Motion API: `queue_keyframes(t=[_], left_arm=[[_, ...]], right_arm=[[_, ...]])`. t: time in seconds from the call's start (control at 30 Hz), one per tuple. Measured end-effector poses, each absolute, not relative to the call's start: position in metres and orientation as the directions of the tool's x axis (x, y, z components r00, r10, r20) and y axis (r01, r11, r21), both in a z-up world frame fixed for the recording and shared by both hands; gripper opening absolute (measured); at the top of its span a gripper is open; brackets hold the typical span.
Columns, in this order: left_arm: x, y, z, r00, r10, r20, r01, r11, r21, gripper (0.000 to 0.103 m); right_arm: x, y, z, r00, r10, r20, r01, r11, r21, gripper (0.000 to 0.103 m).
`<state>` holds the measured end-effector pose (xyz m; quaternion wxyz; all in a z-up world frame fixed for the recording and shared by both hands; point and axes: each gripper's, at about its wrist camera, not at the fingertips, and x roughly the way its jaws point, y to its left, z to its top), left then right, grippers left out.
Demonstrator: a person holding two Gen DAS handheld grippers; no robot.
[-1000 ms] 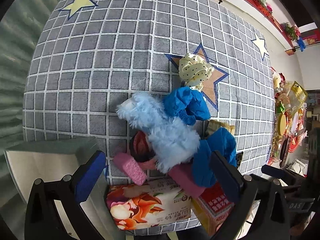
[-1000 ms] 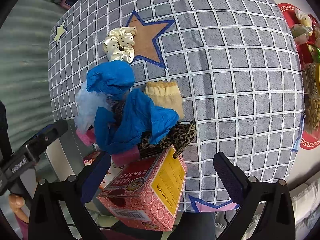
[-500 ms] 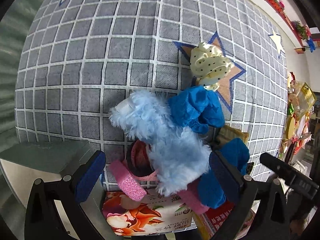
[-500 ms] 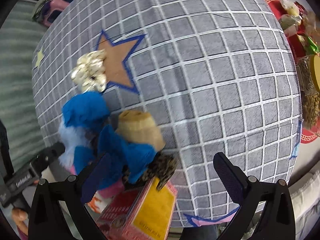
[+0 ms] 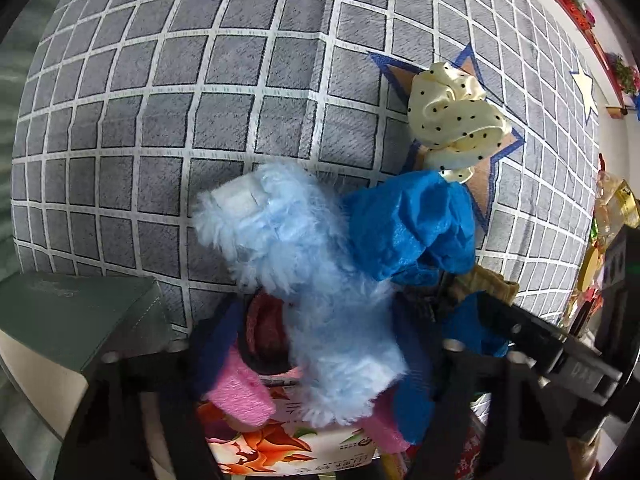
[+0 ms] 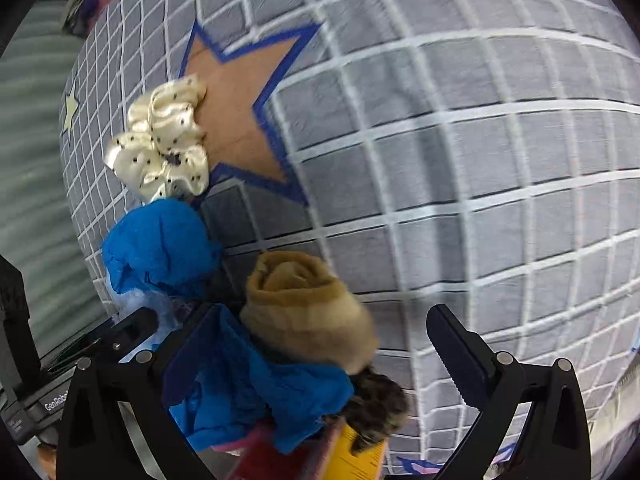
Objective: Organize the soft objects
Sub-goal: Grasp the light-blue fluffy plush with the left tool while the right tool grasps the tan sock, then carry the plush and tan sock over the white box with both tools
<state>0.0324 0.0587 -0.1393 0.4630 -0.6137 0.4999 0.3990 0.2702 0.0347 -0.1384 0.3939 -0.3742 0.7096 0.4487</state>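
Note:
A pile of soft things lies on the grey checked cloth (image 5: 160, 120). A fluffy light-blue piece (image 5: 316, 292) lies between the fingers of my left gripper (image 5: 316, 344), whose jaws stand open around it. Beside it are a blue cloth (image 5: 412, 228), a cream dotted scrunchie (image 5: 452, 120) and pink strips (image 5: 240, 392). In the right wrist view my right gripper (image 6: 320, 352) is open over a rolled tan sock (image 6: 308, 308) and a blue cloth (image 6: 256, 392). The scrunchie (image 6: 164, 144) and the other blue cloth (image 6: 160, 248) lie to the left. A leopard-print piece (image 6: 376, 408) sits below.
A flowered tissue pack (image 5: 280, 452) and a red and yellow box (image 6: 320, 456) lie at the near edge. A grey-green box (image 5: 72, 320) stands at the left. A brown star (image 6: 240, 96) is printed on the cloth. Shelves with goods stand at the far right (image 5: 616, 208).
Both grippers have moved down and forward onto the pile. The left gripper's fingers now flank the fluffy light-blue piece. The right gripper has come close over the tan sock.

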Motion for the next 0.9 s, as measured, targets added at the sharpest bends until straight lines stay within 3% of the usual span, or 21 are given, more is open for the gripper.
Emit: queue_keyframes(t=[0.03,0.07,0.13,0.17,0.23,0.3,0.63,0.67,0.9], left_arm=[[0.032,0.058,-0.141,0.208,-0.243,-0.947,-0.978,-0.081,-0.193,0.05],[0.031,0.058,-0.142,0.231,-0.237,-0.944,-0.972,-0.087,-0.216,0.044],[0.03,0.056,-0.14,0.227,-0.206,-0.952,-0.974,-0.07,-0.217,0.035],[0.029,0.054,-0.139,0.223,-0.185,-0.957,-0.975,-0.057,-0.216,0.033],[0.025,0.052,-0.134,0.225,-0.141,-0.964,-0.974,-0.04,-0.222,0.03],[0.033,0.052,-0.125,0.203,-0.108,-0.973,-0.979,-0.025,-0.202,0.029],[0.021,0.051,-0.089,0.203,0.03,-0.979,-0.979,0.035,-0.202,0.029],[0.031,0.054,-0.075,0.272,0.037,-0.962,-0.962,0.046,-0.27,0.029],[0.062,0.031,-0.052,0.383,0.072,-0.921,-0.922,0.088,-0.377,0.029]], right_arm=[[0.265,0.035,-0.137,-0.42,-0.176,-0.89,-0.882,0.309,0.355,0.103],[0.26,0.036,-0.138,-0.421,-0.178,-0.889,-0.882,0.308,0.356,0.103],[0.25,0.028,-0.142,-0.411,-0.181,-0.894,-0.884,0.317,0.343,0.087],[0.249,0.027,-0.142,-0.422,-0.169,-0.891,-0.877,0.326,0.354,0.068],[0.26,0.026,-0.136,-0.454,-0.138,-0.881,-0.855,0.345,0.387,0.06],[0.272,0.023,-0.133,-0.465,-0.096,-0.88,-0.843,0.353,0.406,0.044],[0.339,0.011,-0.093,-0.473,0.063,-0.879,-0.784,0.426,0.452,0.04],[0.349,0.014,-0.089,-0.466,0.072,-0.882,-0.782,0.432,0.449,0.04],[0.374,0.008,-0.102,-0.498,0.042,-0.866,-0.753,0.476,0.455,0.044]])
